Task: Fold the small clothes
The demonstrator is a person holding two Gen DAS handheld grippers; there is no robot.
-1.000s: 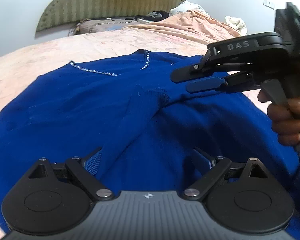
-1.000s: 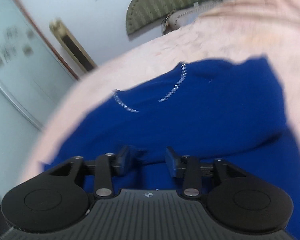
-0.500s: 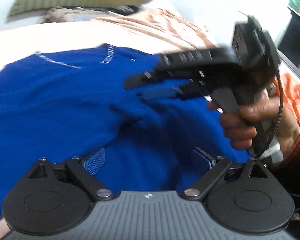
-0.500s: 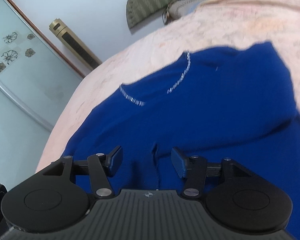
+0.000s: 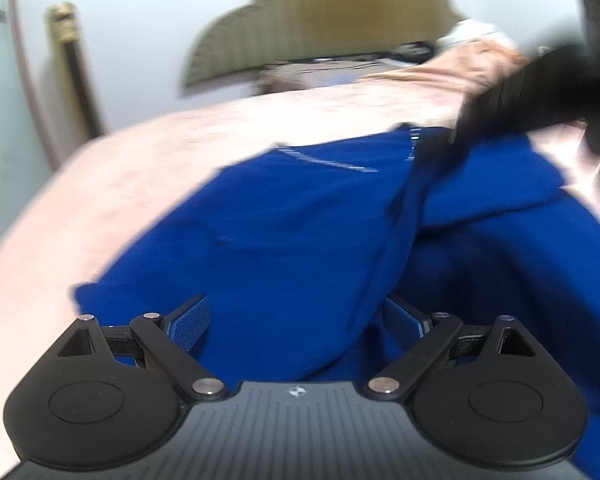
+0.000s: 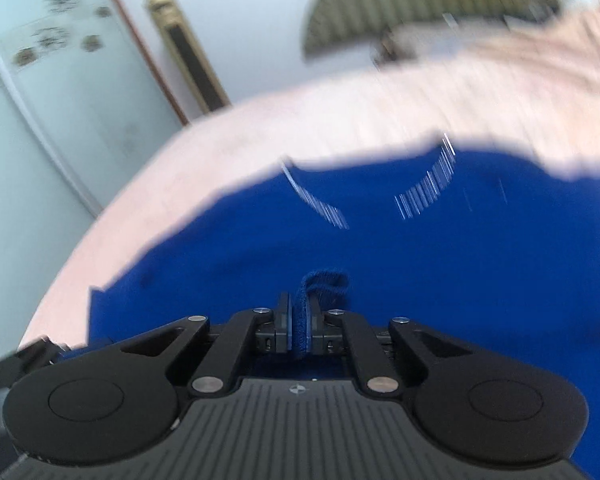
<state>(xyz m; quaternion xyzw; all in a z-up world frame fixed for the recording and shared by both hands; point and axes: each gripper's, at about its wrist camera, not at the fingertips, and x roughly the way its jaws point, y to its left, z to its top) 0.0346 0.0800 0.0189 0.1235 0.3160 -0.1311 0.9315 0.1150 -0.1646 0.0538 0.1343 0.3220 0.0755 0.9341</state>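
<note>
A royal-blue sweater (image 5: 280,220) (image 6: 460,272) with a sparkly neckline (image 6: 428,188) lies spread on the bed. My right gripper (image 6: 299,320) has its jaws closing tight, and the pads press on a ribbed fold of the sweater's fabric (image 6: 324,282). In the left wrist view the right gripper (image 5: 436,148) is a dark blur near the neckline, lifting a strip of blue cloth (image 5: 404,216) that runs down toward me. My left gripper (image 5: 298,316) stands wide open low over the sweater's body. Cloth lies between its pads (image 5: 192,320) but is not pinched.
The sweater rests on a peach-pink bedspread (image 5: 140,152) (image 6: 340,120). An olive padded headboard (image 5: 320,32) and pillows stand at the far end. A tall gold-trimmed column (image 6: 184,48) and a frosted glass door (image 6: 40,100) are to the left of the bed.
The right gripper went from open over the sweater to shut on a blue fold and rose, pulling cloth up. The left gripper swung left and stayed open.
</note>
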